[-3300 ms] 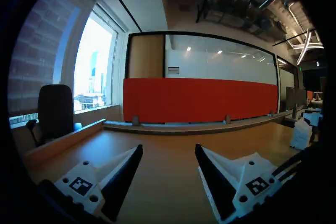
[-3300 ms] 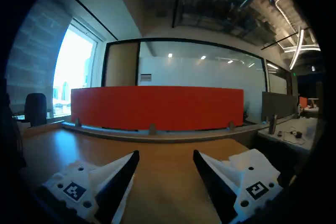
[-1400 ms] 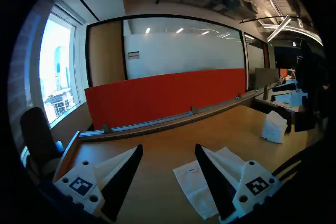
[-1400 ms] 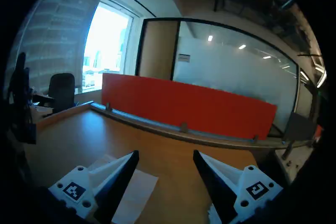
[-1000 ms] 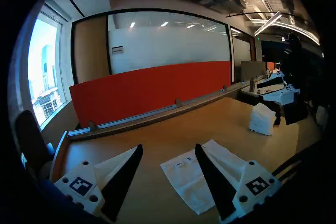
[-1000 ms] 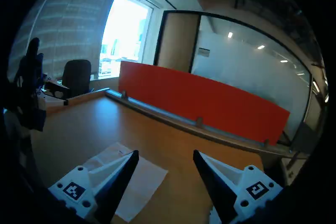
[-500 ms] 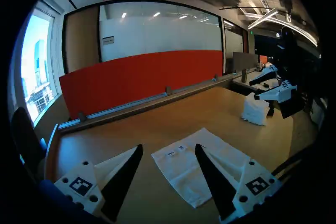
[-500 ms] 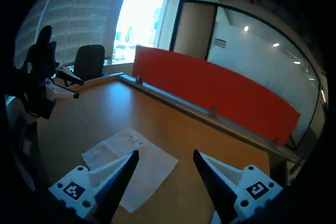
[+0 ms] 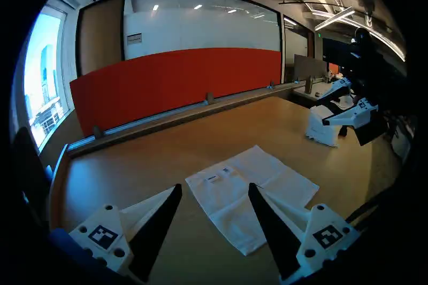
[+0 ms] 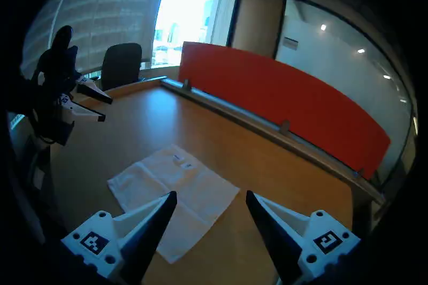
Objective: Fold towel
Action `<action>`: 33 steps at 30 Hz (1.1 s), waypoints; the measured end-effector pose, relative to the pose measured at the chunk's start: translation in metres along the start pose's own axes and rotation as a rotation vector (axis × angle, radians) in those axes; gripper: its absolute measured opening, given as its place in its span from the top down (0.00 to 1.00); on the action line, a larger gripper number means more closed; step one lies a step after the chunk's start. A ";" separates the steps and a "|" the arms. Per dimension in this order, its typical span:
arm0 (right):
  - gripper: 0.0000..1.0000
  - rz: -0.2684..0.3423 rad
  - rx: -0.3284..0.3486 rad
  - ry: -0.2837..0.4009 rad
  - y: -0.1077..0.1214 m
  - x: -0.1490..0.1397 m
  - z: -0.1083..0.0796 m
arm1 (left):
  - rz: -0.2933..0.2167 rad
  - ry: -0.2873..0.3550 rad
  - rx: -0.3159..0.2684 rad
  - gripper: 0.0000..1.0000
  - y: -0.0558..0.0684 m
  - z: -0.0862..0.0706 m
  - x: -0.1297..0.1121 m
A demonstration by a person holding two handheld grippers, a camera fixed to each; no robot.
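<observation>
Table (image 9: 214, 130): broad wooden top, running across under both grippers to the far rail.
Partition (image 9: 176, 79): long red panel standing upright along the table's far edge, glass wall behind it.
Chair (image 10: 120, 66): dark office chair beyond the table's corner, below the bright window (image 10: 187, 17).
Towel (image 9: 235, 194): white, spread flat in one layer on the table near the front edge, lying slantwise with one corner toward each gripper; apart from both grippers.
Stack (image 9: 322, 130): white folded cloths piled on the table well off to the towel's right, seen in the left gripper view.
Left gripper (image 9: 214, 186): held above the table's near edge, tilted down toward the towel, jaws spread wide with nothing between them; in the right gripper view, seen far off at the left (image 10: 107, 109), raised off the wood, fingers aimed inward across the table.
Right gripper (image 10: 210, 193): raised over the near edge on the towel's other side, angled down at it, jaws released and bare; in the left gripper view, seen far off at the right (image 9: 321, 114), hovering by the stack, fingers parted, dark figure of the person behind.
Tags (image 9: 218, 175): two small labels side by side near the towel's far edge.
</observation>
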State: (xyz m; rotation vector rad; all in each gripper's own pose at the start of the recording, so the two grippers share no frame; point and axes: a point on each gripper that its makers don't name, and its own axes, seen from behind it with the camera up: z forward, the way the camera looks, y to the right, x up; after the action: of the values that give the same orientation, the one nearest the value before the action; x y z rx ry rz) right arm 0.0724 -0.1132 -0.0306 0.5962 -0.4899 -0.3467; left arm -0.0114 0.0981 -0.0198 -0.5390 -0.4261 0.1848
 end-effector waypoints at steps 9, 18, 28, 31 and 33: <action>0.00 0.025 0.026 -0.037 -0.014 -0.027 0.013 | -0.001 -0.061 -0.034 0.08 0.013 0.013 -0.035; 0.00 0.006 0.042 -0.075 -0.024 -0.050 0.024 | -0.005 -0.116 -0.065 0.08 0.024 0.025 -0.064; 0.00 0.034 0.067 -0.109 -0.037 -0.079 0.037 | 0.020 -0.187 -0.093 0.08 0.033 0.036 -0.103; 0.00 0.037 0.075 -0.123 -0.042 -0.090 0.040 | 0.020 -0.205 -0.099 0.08 0.034 0.039 -0.113; 0.00 0.038 0.077 -0.134 -0.044 -0.097 0.043 | 0.019 -0.216 -0.101 0.08 0.035 0.041 -0.119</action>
State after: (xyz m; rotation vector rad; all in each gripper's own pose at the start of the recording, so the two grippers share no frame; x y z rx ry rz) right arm -0.0386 -0.1230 -0.0593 0.6404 -0.6447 -0.3344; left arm -0.1379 0.1134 -0.0475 -0.6256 -0.6434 0.2420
